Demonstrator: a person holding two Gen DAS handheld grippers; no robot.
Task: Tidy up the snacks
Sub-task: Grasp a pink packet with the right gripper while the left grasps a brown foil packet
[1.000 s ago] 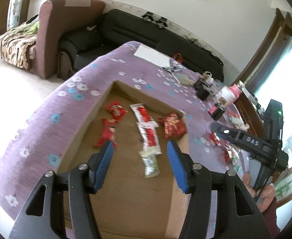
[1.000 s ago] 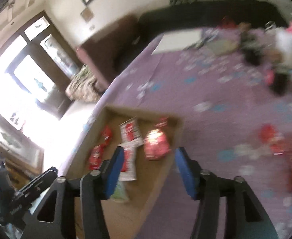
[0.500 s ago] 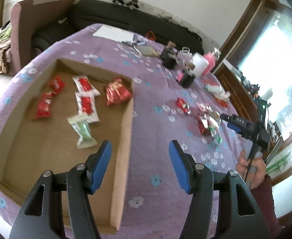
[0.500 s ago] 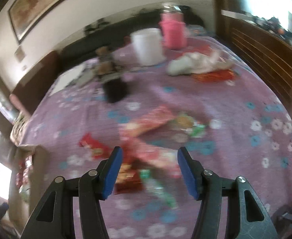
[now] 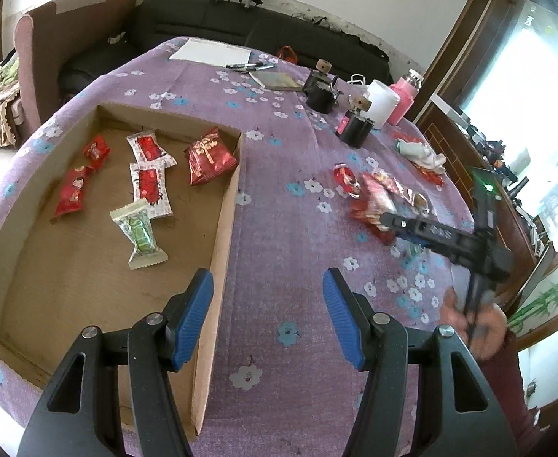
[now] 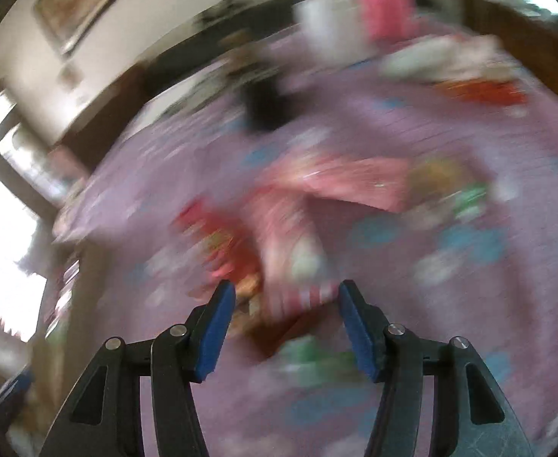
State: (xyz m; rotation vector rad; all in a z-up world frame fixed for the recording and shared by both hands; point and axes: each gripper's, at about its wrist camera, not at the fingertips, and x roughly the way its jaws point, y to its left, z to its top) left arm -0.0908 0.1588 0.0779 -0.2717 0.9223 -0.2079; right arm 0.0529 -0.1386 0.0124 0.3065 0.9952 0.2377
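Note:
A shallow cardboard tray (image 5: 223, 209) on the purple flowered tablecloth holds several snack packets: red ones (image 5: 210, 156), white-and-red ones (image 5: 150, 186) and a green one (image 5: 140, 230). My left gripper (image 5: 267, 310) is open and empty above the tray's right wall. A pile of loose snacks (image 5: 374, 194) lies on the cloth to the right. My right gripper (image 6: 286, 329) is open, low over that pile; a pink striped packet (image 6: 298, 251) lies just ahead between its fingers. The right wrist view is badly blurred. The right gripper also shows in the left wrist view (image 5: 404, 224).
Two black jars (image 5: 355, 129), a white cup (image 5: 381, 108), a pink bottle (image 5: 402, 101), paper, pens and a notebook stand at the table's far side. A black sofa and an armchair lie beyond. A wooden bench runs along the right.
My right gripper has dropped closer to the loose snack pile, still open. My left gripper has shifted slightly, staying open over the tray's right wall.

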